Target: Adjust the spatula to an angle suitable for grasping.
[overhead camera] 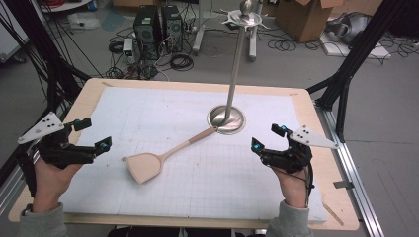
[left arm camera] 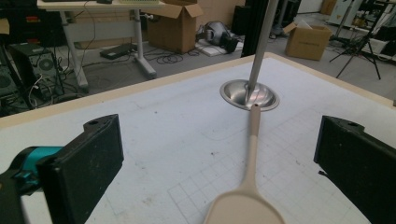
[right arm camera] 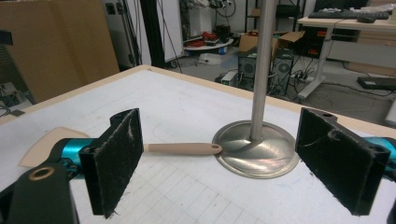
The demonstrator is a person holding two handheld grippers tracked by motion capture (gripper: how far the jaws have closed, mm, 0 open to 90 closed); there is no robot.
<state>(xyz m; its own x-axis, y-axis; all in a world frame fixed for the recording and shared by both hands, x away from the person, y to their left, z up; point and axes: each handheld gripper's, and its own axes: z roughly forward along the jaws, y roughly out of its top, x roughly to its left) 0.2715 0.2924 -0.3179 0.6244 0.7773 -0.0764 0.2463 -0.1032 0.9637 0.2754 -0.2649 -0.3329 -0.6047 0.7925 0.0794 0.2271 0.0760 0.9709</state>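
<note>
Spatula (overhead camera: 148, 165) flat on white mat (overhead camera: 163, 113), bench centre, blade near-left, handle tip touching stand (overhead camera: 226, 119) base at far right. Left tool (overhead camera: 96, 136) wide, empty, left of blade, apart. Right tool (overhead camera: 269, 138) wide, empty, right of stand base, apart.

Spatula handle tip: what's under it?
The spatula handle's holed tip lies on the rim of the steel stand base; the rest lies on the white grid mat. The rim beneath the tip is covered.
</note>
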